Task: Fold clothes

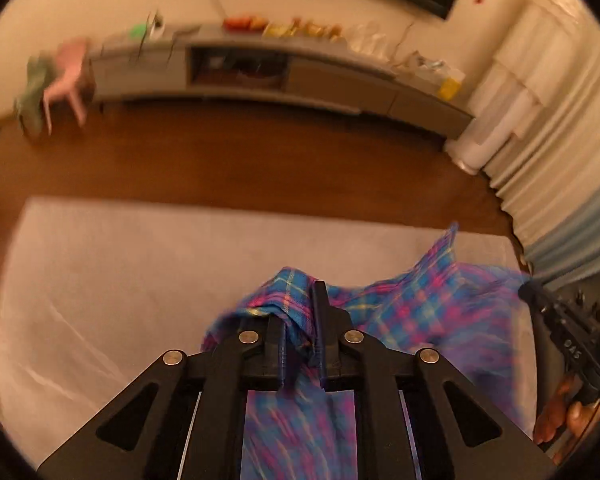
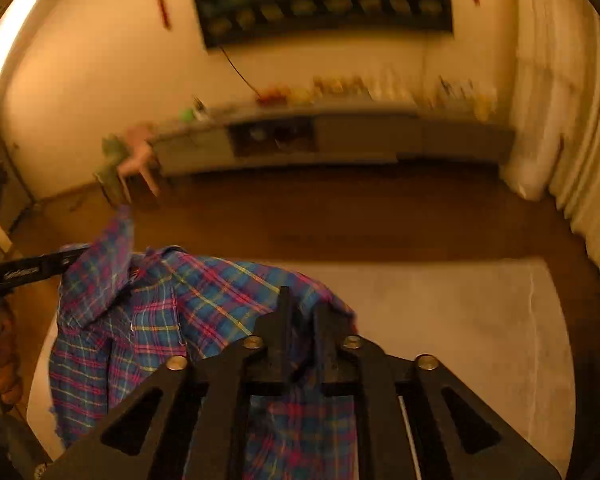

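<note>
A blue, pink and yellow plaid shirt [image 1: 428,308] hangs bunched between my two grippers above a pale grey mat [image 1: 132,264]. My left gripper [image 1: 302,320] is shut on a fold of the shirt. My right gripper [image 2: 302,316] is shut on another part of the shirt [image 2: 172,312], which drapes down to its left. In the left wrist view the right gripper [image 1: 568,344] shows at the right edge, in a hand. In the right wrist view the left gripper [image 2: 24,272] shows at the left edge. Both views are blurred.
The mat [image 2: 460,320] lies on a brown wooden floor [image 1: 260,160]. A long grey cabinet [image 1: 300,76] with clutter on top stands along the far wall. A pink chair [image 1: 66,80] stands at its left. White curtains [image 1: 548,120] hang at the right.
</note>
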Tool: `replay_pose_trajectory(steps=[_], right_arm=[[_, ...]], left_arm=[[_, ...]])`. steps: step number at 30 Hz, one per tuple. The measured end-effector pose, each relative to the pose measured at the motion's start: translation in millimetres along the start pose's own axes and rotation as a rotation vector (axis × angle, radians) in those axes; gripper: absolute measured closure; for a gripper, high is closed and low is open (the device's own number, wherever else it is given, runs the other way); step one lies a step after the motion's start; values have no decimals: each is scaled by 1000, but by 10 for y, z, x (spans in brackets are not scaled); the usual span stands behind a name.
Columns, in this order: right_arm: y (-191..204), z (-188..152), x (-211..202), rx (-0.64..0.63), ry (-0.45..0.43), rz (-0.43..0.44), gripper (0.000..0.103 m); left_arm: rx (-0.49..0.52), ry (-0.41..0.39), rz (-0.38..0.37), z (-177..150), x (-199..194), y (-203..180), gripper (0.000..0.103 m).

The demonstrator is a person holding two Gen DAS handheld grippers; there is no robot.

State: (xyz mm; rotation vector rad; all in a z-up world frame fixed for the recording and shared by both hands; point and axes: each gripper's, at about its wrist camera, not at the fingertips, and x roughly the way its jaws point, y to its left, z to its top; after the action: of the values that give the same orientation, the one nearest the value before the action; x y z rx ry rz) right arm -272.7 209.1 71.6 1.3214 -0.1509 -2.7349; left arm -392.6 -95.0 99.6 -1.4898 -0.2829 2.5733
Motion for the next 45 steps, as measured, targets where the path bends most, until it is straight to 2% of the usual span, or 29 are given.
replay_pose_trajectory(steps=[1,3,4,8,9,10,14,15,17,18,19,20,21,22,23,25,28,30,31,32,33,34,35,36,39,40,41,43,45], right_arm=[[-169,-127,213,37,42,-7,77],[-463,-492,393,87,34,81,56],[-553,-702,383,83,35,100,40],[-700,-1507,292,73,51,193,32],[-648,-1729,237,71,58,240,31],[-577,-1908,230,72,60,272,23],[-156,-2482,141,90,156,426,22],[-28,-2568,231,63,193,432,22],[240,-2644,310,-21,227,381,25],[302,-2687,381,-56,235,356,35],[338,-2701,454,-94,250,326,81],[311,-2710,518,-110,257,291,100],[284,-2718,581,-125,263,256,99],[109,-2599,510,-102,217,220,99],[-66,-2479,437,-79,170,184,100],[-527,-2252,193,12,67,115,100],[-1443,-2043,-180,179,-70,-121,100],[-1922,-2054,-252,295,-104,-269,93],[-2137,-2071,-252,360,-110,-336,75],[-2313,-2145,-209,422,-75,-398,47],[-2374,-2184,-185,449,-45,-406,42],[-2353,-2216,-205,458,-44,-375,42],[-2329,-2248,-224,466,-42,-343,42],[-2139,-2240,-246,423,-62,-316,41],[-1397,-2257,-454,231,-132,-225,35],[-1119,-2308,-486,173,-144,-174,28],[-830,-2398,-461,109,-127,-85,24],[-322,-2571,-356,-5,-67,61,24],[148,-2798,-82,-138,40,120,24]], left_arm=[[-14,8,-30,-132,167,74,92],[-26,15,-67,-421,396,233,89],[-23,14,-72,-581,450,319,83],[-31,-1,-147,-1364,386,550,49],[-31,-4,-170,-1569,361,591,45],[-31,9,-199,-1754,312,569,40],[-34,96,-262,-2430,430,372,39],[-16,94,-238,-2505,476,311,39],[24,89,-185,-2644,567,191,38],[44,86,-158,-2713,612,130,38],[64,83,-132,-2783,658,70,45],[88,81,-87,-2787,687,74,87],[112,80,-40,-2785,715,84,98],[77,71,-43,-2718,670,222,100],[37,61,-50,-2645,618,371,100],[-52,-4,-1,-2456,414,827,100],[-222,-85,79,-2125,99,1607,100],[-326,-108,147,-1935,-33,2127,90],[-349,-99,173,-1913,-25,2247,82],[-356,-103,189,-1963,-93,2268,75],[-361,-108,204,-2019,-170,2281,74],[-366,-112,220,-2075,-246,2294,74],[-328,-129,213,-2195,-322,2168,72],[-279,-147,201,-2345,-397,2015,71],[-113,-169,85,-2902,-648,1448,62],[-49,-142,23,-3095,-634,1218,62],[25,-94,-36,-3301,-581,973,62],[147,3,-89,-3662,-397,573,62],[235,65,-86,-3914,-202,339,63]])
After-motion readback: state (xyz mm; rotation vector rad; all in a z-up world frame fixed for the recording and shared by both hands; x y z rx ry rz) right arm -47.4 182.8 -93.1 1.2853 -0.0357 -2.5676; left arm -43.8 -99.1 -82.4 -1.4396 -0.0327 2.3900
